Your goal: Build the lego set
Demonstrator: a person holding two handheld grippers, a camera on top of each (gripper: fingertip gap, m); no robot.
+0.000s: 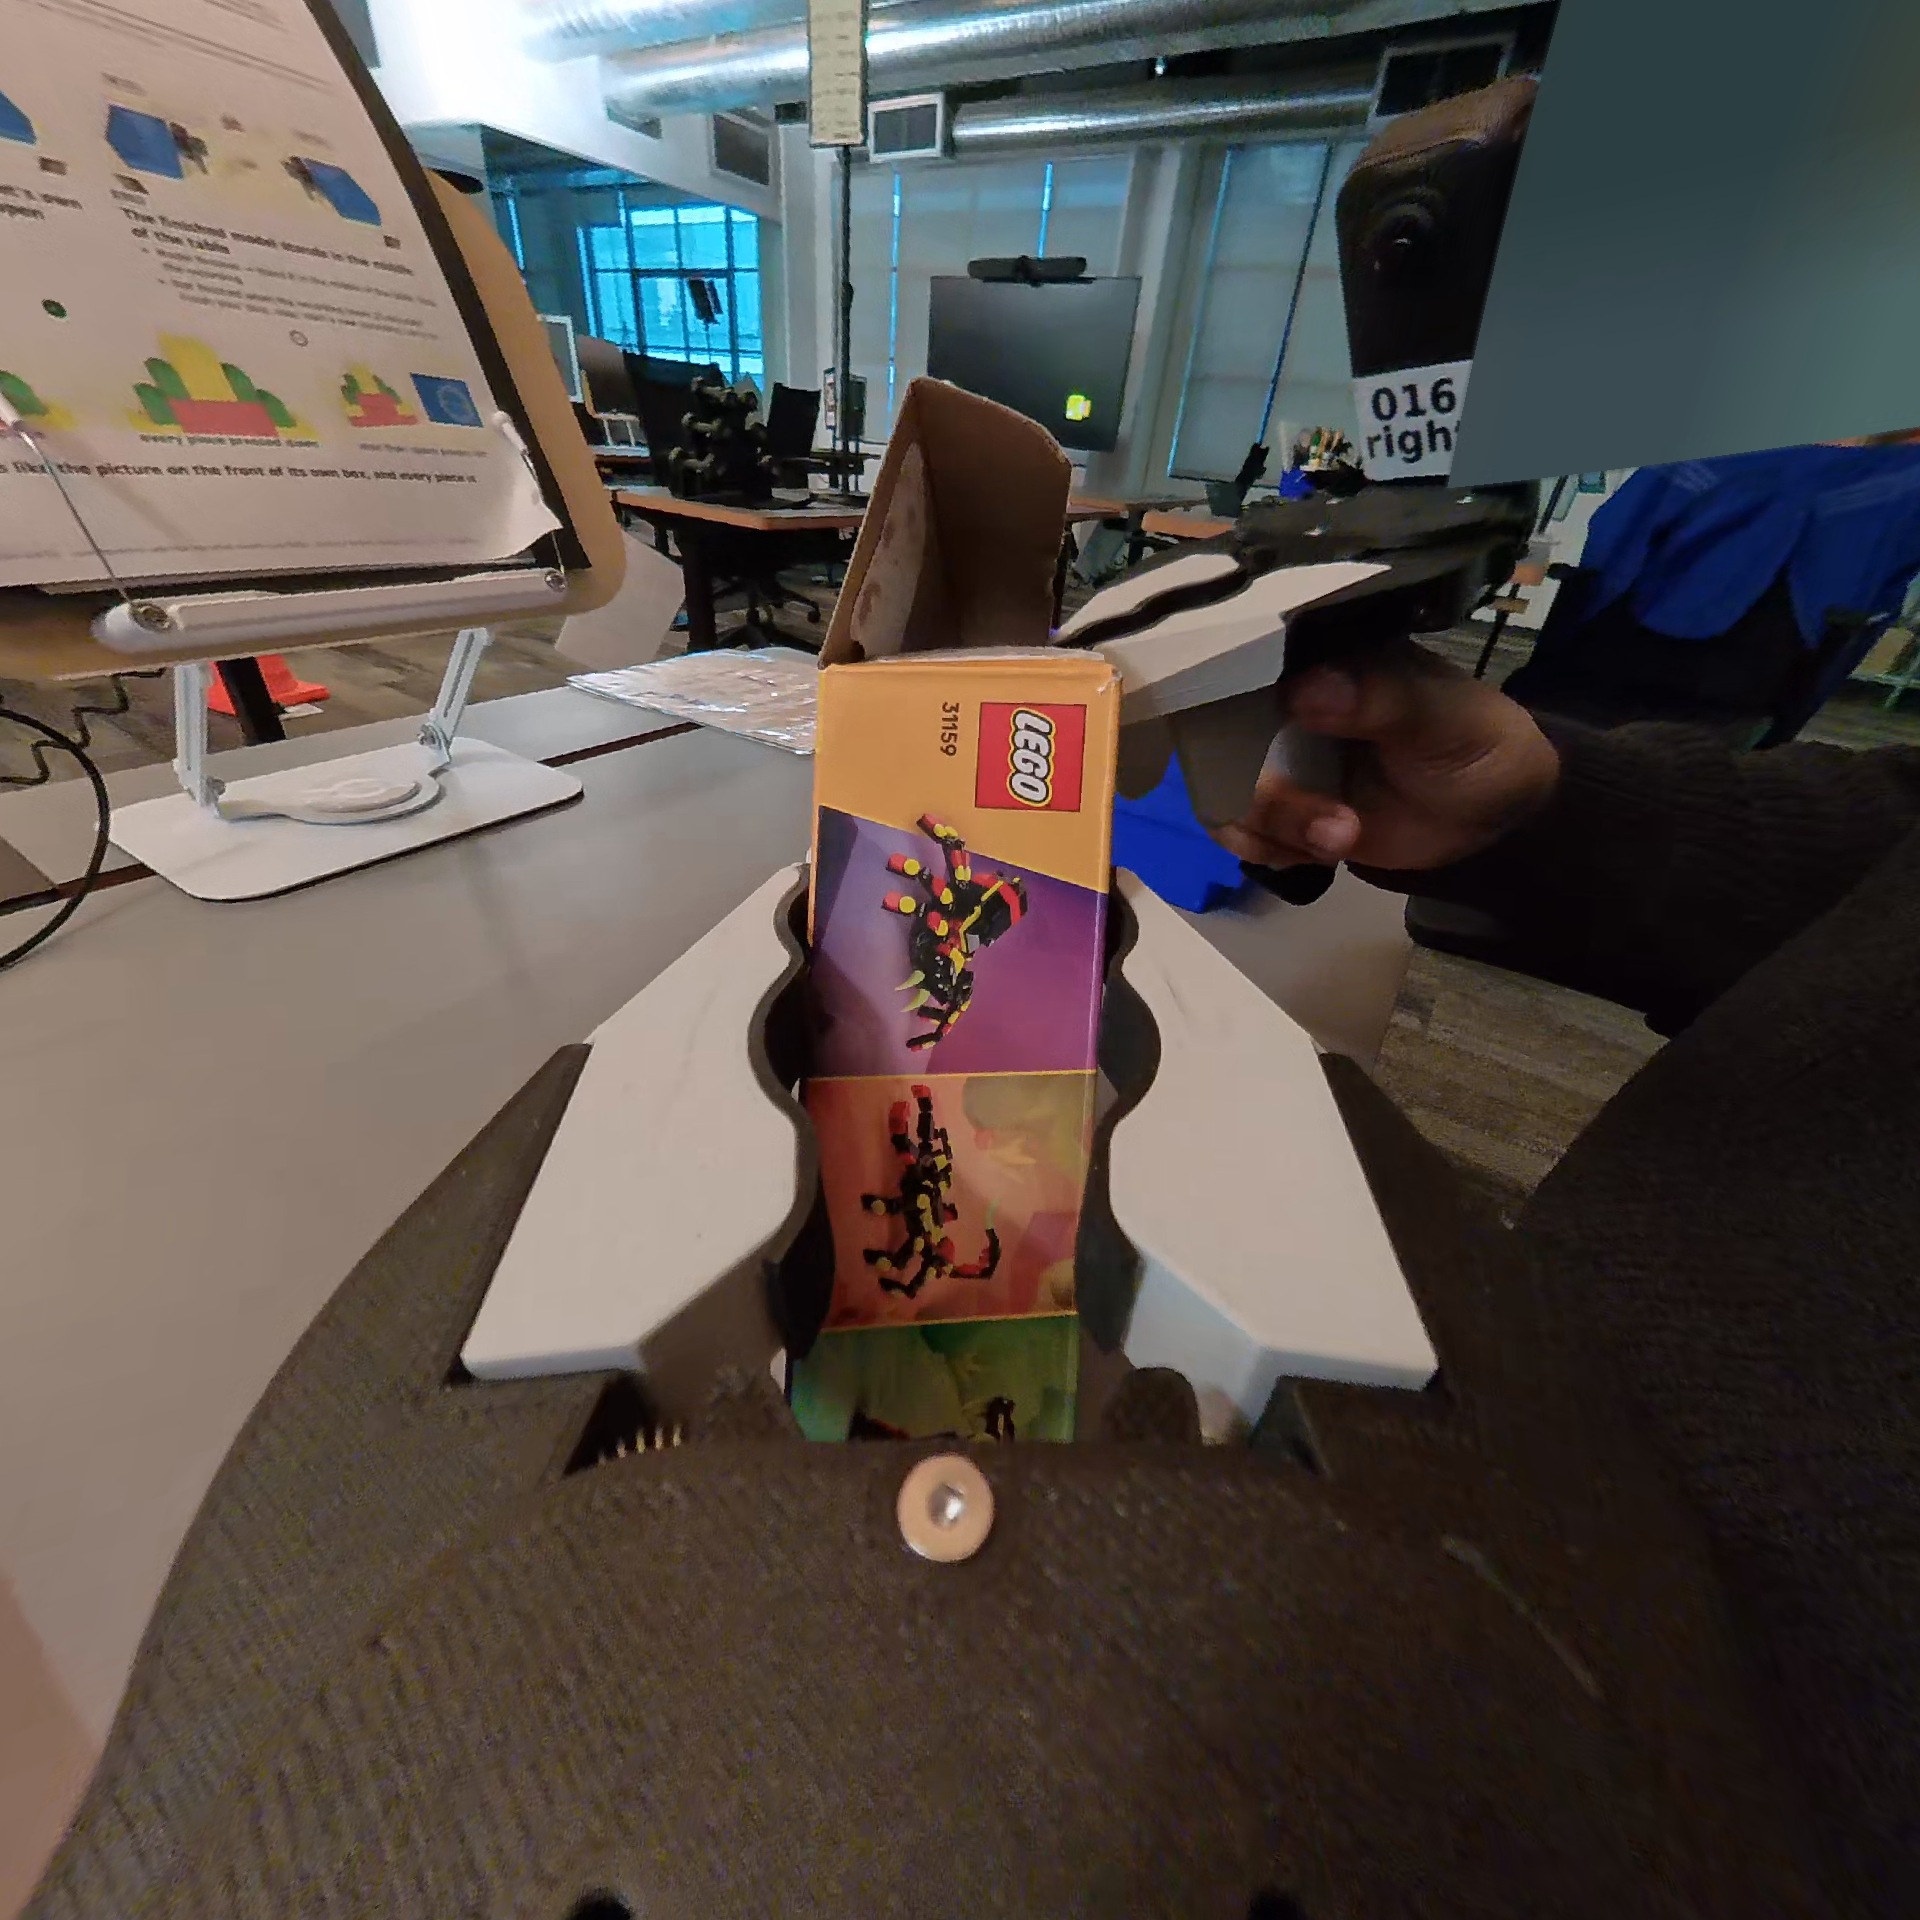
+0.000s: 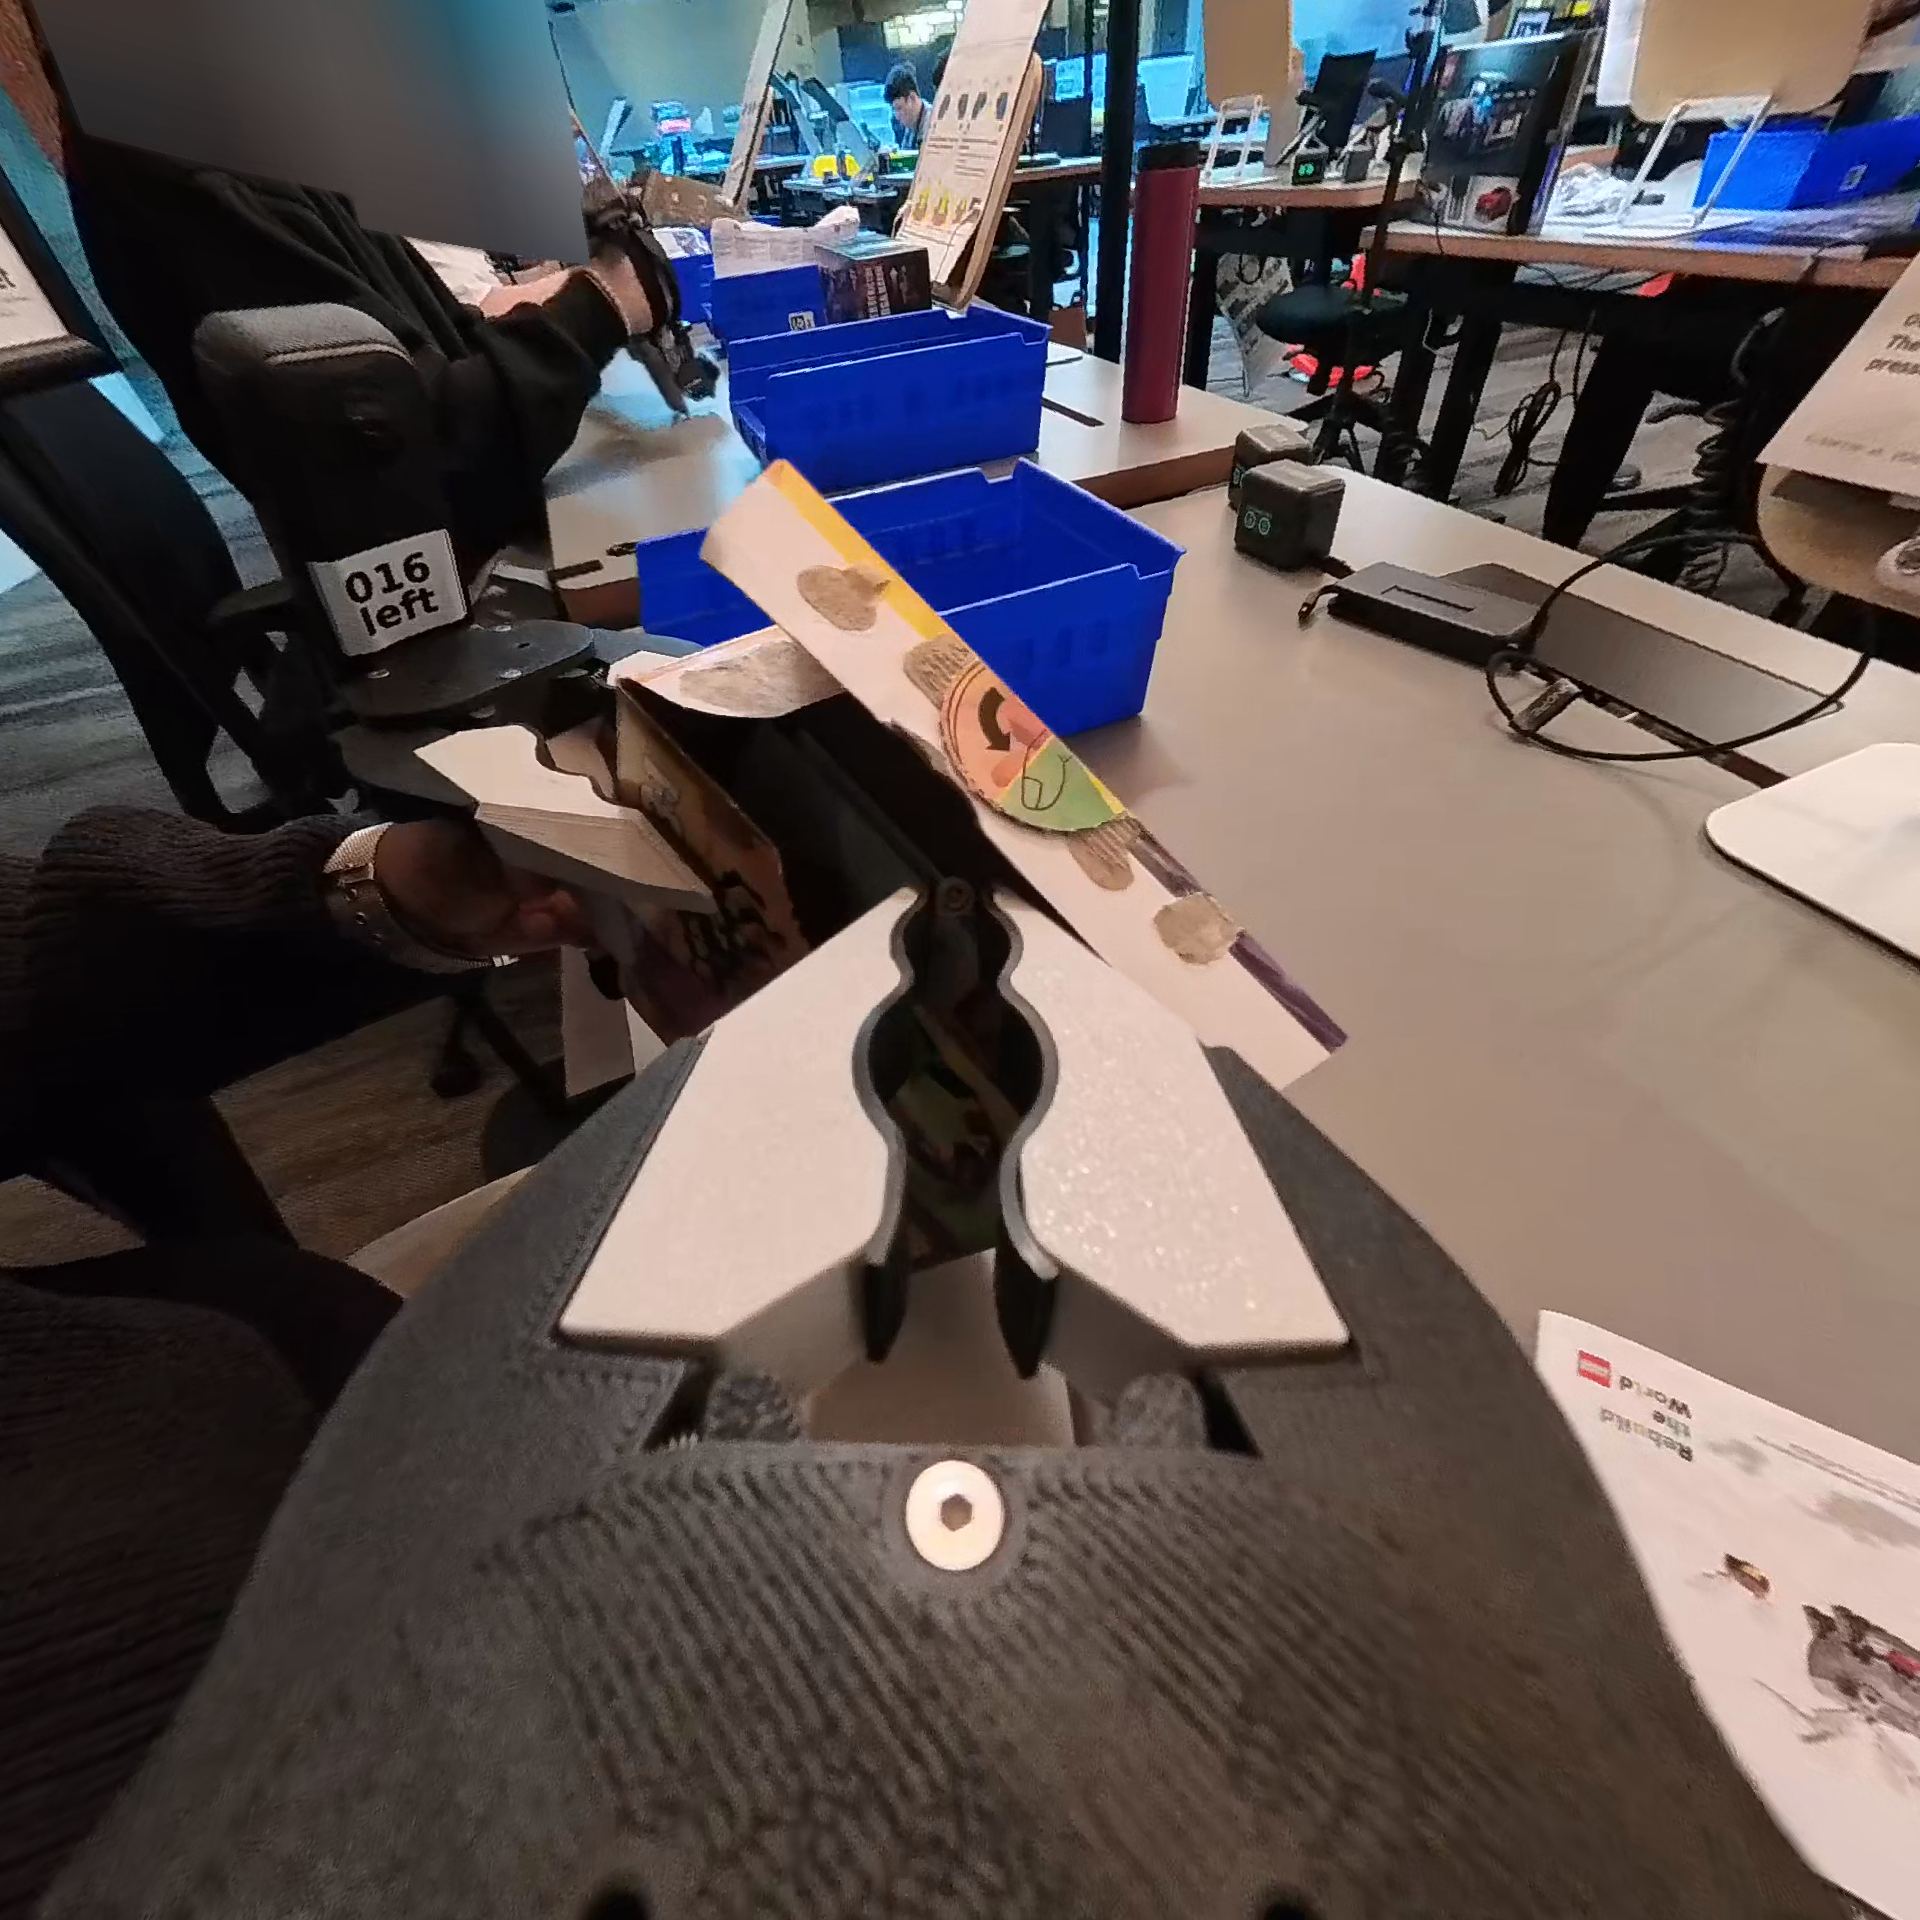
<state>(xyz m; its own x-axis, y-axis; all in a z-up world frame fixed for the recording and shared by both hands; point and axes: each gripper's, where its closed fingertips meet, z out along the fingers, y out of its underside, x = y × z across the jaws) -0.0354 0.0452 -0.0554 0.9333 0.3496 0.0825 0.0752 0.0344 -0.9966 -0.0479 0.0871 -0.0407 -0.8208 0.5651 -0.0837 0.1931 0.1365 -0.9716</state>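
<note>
The lego box is a tall yellow carton with pictures of a red-and-black model. It stands upright between the fingers of my left gripper, which is shut on its sides. Its top flap is open and stands up. My right gripper comes in from the right with its fingers together at the box's top right corner. In the right wrist view my right gripper is shut at the rim of the dark open end, beside the flap. I cannot tell whether it pinches cardboard. The left gripper holds the box there.
An instruction sheet rests on a white stand at the left of the grey table. A blue bin stands behind the box. A printed booklet lies at the right, with a black device and cable farther back. Left tips to right tips: about 6 cm.
</note>
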